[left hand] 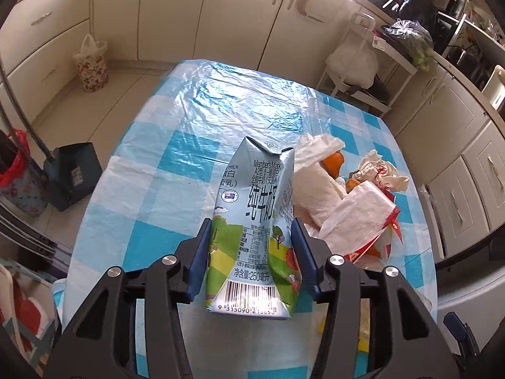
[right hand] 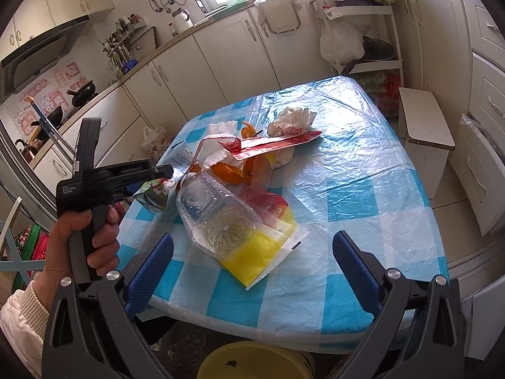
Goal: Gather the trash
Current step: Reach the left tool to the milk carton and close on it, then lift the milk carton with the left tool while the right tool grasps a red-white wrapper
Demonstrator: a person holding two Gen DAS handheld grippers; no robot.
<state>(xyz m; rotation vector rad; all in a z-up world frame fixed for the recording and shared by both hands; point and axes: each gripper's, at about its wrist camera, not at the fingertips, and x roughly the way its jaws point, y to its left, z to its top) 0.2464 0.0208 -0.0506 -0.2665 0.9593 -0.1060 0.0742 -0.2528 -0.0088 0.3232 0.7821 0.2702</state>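
Observation:
My left gripper [left hand: 251, 237] is shut on a light blue milk carton [left hand: 255, 208] and holds it above the checked table [left hand: 164, 158]. From the right wrist view the left gripper [right hand: 157, 178] with the carton [right hand: 153, 195] is at the table's left edge. My right gripper [right hand: 252, 252] is open and empty at the near edge, just short of a clear plastic bottle [right hand: 217, 218] lying on a yellow and red wrapper [right hand: 255, 252]. Behind are orange peels [right hand: 233, 170], a red and white bag [right hand: 274, 145] and crumpled paper [right hand: 293, 120].
A yellow bin [right hand: 252, 360] stands on the floor below the near table edge. A white stool [right hand: 423, 123] is right of the table. A dustpan [left hand: 72, 173] and a floral bin [left hand: 91, 66] are on the floor at the left. Cabinets surround the room.

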